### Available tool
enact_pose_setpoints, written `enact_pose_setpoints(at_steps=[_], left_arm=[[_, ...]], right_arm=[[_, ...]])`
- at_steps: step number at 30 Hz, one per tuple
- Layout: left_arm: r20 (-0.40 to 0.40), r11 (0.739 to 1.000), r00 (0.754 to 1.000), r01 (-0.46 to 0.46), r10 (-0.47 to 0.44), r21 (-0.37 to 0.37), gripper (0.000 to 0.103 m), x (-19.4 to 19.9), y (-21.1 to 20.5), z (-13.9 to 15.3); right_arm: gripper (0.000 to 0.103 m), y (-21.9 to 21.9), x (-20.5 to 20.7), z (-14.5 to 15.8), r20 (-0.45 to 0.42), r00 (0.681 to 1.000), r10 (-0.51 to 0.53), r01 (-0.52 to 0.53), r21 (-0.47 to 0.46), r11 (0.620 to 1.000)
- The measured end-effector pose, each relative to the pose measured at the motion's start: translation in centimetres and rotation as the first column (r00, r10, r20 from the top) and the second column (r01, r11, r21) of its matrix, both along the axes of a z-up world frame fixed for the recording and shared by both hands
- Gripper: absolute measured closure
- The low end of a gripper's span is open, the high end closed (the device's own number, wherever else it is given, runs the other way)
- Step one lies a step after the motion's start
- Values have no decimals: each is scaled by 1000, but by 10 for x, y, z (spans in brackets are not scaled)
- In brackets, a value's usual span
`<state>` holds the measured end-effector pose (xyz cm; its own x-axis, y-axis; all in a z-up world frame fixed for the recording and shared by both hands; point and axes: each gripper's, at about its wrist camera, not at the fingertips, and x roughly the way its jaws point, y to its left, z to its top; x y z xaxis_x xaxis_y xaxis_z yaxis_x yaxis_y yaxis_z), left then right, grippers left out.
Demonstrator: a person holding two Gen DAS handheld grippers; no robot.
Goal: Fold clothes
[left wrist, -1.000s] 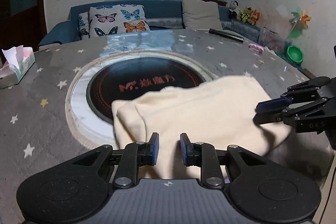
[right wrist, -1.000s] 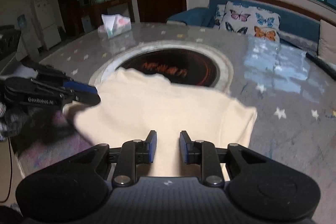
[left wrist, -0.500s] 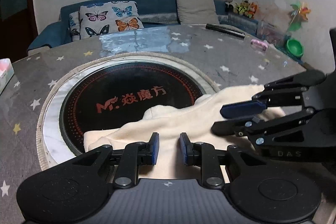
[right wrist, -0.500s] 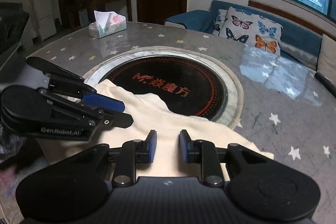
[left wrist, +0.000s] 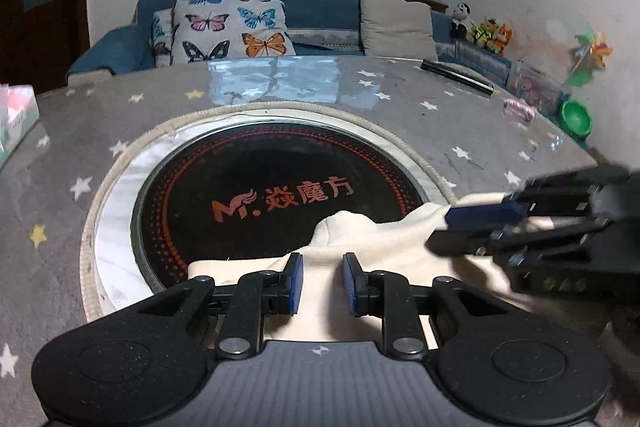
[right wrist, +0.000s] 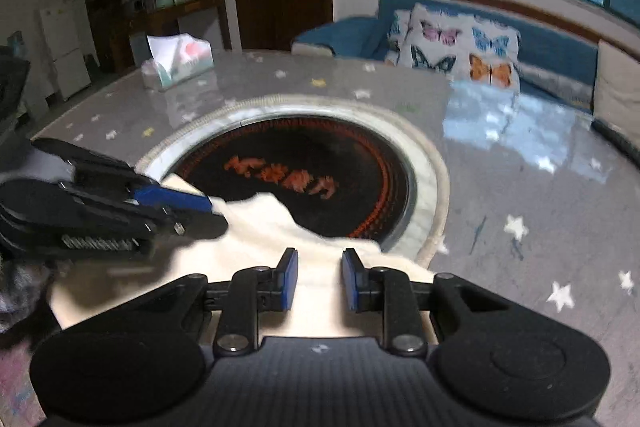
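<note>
Cream garment [left wrist: 384, 251] lies bunched at the near edge of the round table [left wrist: 80, 131], overlapping the black hotplate disc [left wrist: 280, 195]. It sits directly ahead of both tools, long axis running across them. Left gripper [left wrist: 320, 283] and right gripper [right wrist: 318, 279] stand parted, holding nothing; neither appears nearer. Only the right view shows the tissue box [right wrist: 180, 61] clearly.

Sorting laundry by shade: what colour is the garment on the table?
Plain cream fabric garment, no print; clearest in the left wrist view.
</note>
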<state>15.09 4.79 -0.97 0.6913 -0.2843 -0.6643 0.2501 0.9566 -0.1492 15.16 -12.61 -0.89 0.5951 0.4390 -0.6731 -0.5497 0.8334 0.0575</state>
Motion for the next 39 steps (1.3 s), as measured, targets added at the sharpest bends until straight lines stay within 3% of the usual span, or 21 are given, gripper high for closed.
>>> enact_pose_setpoints(at_steps=[3, 5, 11, 19, 25, 29, 35, 39], left_arm=[[-2, 999, 1000, -29, 29, -20, 75, -1, 12, 6], [0, 998, 998, -60, 60, -15, 65, -2, 22, 10], [15, 989, 990, -141, 142, -39, 51, -14, 52, 22], [23, 975, 976, -214, 216, -65, 31, -36, 74, 28], [21, 963, 968, -249, 252, -102, 24, -49, 85, 28], [11, 962, 968, -248, 251, -116, 23, -53, 83, 28], [21, 965, 972, -228, 232, -126, 21, -64, 76, 31], [17, 968, 975, -217, 221, -125, 21, -66, 69, 30]], right_arm=[[79, -1, -5, 4, 5, 1000, 2, -2, 8, 1000], [79, 0, -14, 10, 15, 1000, 20, -20, 13, 1000], [74, 18, -39, 15, 30, 994, 106, -106, 5, 994], [69, 65, -78, 4, 104, 977, 187, -177, -99, 979], [70, 79, -112, 13, 137, 955, 265, -251, -110, 962], [70, 101, -131, -2, 139, 931, 337, -314, -166, 935], [70, 105, -138, 8, 168, 923, 345, -322, -151, 935], [70, 108, -138, 1, 134, 926, 352, -332, -150, 931]])
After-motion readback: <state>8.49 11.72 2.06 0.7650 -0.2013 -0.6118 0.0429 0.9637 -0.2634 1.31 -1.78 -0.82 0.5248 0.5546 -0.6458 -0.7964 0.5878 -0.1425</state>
